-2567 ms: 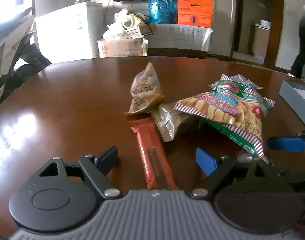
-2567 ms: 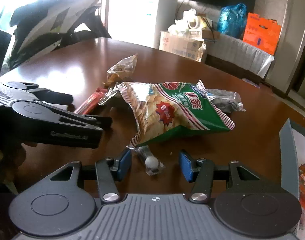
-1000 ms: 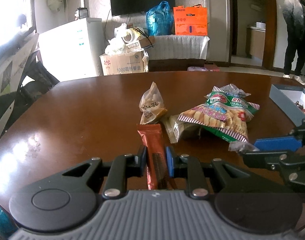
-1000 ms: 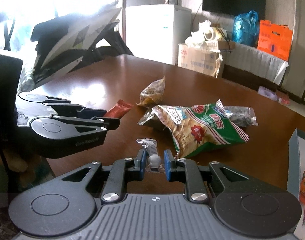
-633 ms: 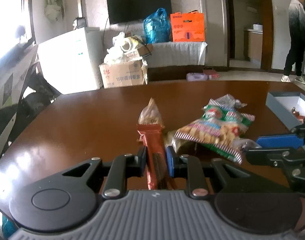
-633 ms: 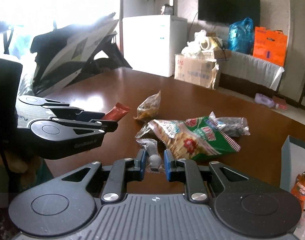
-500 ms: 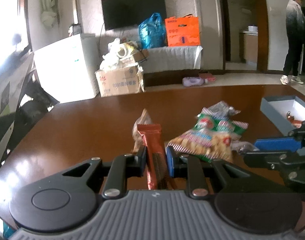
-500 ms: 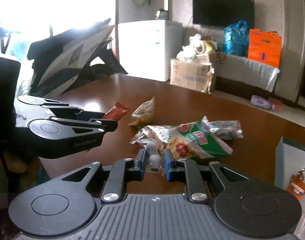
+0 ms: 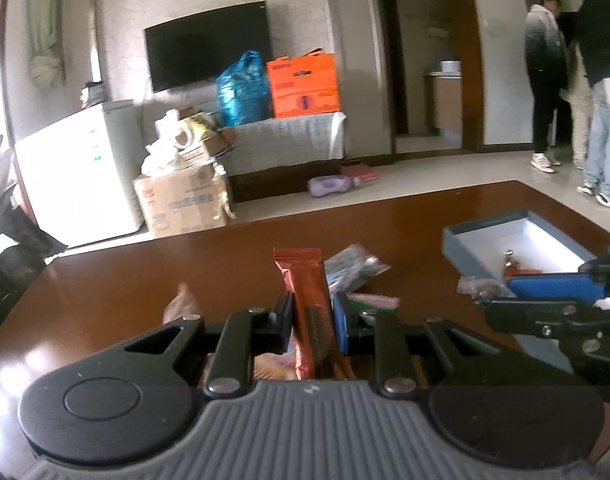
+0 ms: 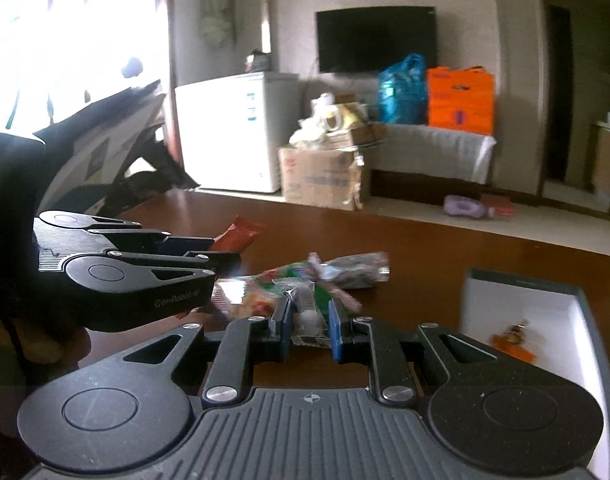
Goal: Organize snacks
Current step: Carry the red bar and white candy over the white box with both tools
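Left of the grey box (image 9: 461,240) (white inside), the left gripper (image 9: 312,322) pinches an upright red snack bar (image 9: 307,296), while the right gripper (image 10: 309,326) clamps a small clear packet (image 10: 305,312) nearer it.

Upright red-brown snack bar (image 9: 310,304); small, perhaps clear packet (image 10: 305,312).

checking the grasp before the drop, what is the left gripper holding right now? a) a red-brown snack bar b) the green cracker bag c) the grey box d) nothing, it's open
a: in the left wrist view the left gripper has its fingers closed on the upright red-brown snack bar, lifted above the table.
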`<action>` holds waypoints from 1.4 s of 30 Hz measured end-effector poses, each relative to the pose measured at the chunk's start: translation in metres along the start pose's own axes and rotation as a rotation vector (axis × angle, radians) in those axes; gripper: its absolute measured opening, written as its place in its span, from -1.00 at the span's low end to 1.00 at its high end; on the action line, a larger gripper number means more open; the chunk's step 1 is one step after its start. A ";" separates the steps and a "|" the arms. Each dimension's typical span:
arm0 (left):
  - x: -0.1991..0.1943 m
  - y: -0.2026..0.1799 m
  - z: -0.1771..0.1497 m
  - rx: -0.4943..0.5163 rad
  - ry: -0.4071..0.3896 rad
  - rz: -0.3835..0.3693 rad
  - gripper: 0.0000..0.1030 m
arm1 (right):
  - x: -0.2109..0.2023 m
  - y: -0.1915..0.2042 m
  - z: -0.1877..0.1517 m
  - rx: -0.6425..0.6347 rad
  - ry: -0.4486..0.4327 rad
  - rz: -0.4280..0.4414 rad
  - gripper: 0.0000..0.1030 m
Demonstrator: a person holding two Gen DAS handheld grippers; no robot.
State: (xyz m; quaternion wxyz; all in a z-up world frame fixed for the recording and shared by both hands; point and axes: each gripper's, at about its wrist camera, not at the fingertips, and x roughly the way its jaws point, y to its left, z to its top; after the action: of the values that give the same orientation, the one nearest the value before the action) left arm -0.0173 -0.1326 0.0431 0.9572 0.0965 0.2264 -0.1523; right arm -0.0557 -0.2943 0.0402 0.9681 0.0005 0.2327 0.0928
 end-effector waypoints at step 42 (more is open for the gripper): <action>0.155 -0.228 0.038 0.149 0.024 -0.237 -0.11 | 0.020 -0.123 -0.056 0.331 0.217 -0.409 -0.58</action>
State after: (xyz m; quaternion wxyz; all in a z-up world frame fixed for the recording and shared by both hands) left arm 0.0536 -0.3939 -0.0219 0.9200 0.1416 0.2357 -0.2793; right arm -0.0410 -0.4143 -0.0240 0.9229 0.1014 0.3424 -0.1443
